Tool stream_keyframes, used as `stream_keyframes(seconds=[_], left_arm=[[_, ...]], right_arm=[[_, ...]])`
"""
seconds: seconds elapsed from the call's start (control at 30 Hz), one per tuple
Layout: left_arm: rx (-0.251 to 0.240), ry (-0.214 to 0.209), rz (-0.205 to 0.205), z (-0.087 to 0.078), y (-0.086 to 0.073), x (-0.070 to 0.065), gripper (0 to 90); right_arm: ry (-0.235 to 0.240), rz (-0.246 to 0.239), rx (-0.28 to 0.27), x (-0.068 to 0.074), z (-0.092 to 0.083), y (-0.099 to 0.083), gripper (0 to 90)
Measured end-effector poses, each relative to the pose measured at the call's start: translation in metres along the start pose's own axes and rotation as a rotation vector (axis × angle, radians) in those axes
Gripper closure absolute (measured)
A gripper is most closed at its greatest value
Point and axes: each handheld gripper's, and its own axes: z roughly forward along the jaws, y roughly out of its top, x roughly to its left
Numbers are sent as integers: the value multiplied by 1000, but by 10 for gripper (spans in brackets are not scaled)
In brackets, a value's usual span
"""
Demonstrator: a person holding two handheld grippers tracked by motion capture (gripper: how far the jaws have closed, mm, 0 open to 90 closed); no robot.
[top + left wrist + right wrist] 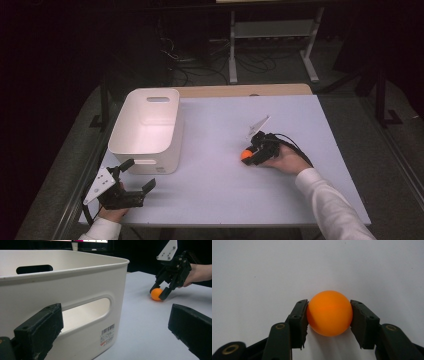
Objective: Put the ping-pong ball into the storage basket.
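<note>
An orange ball [246,155] rests on the white table [215,185], right of centre. My right gripper [248,156] is shut on the orange ball [329,313], one black pad pressing each side. The left gripper view looks across at that same ball [156,294] and the right gripper [157,293] around it, down on the tabletop. My left gripper [137,175] lies near the table's front left corner, jaws wide open with nothing between them, pointing at the white bin [150,122]. The left gripper's own fingers [40,332] frame the bin's handle slot.
The white plastic bin [62,290] stands at the table's left, open-topped, its inside bare. A wooden strip [245,90] runs along the table's far edge. Behind it are a metal stand [272,42] and cables on the dark floor.
</note>
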Motion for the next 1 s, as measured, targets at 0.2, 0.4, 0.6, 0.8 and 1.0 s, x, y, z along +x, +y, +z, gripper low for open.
stream_keyframes(seconds=[0.2, 0.4, 0.6, 0.8, 1.0], left_arm=[[-1, 0, 0, 0, 0, 0, 0], [-3, -2, 0, 0, 0, 0, 0], [-3, -3, 1, 0, 0, 0, 0], [-4, -3, 1, 0, 0, 0, 0], [-4, -3, 1, 0, 0, 0, 0]], right_arm=[[2, -5, -13, 1, -5, 2, 493], [3, -4, -17, 2, -15, 9, 493], [12, -33, -31, 6, -26, 23, 493], [20, -47, -37, 9, -34, 35, 493], [24, -64, -37, 11, -39, 42, 492]])
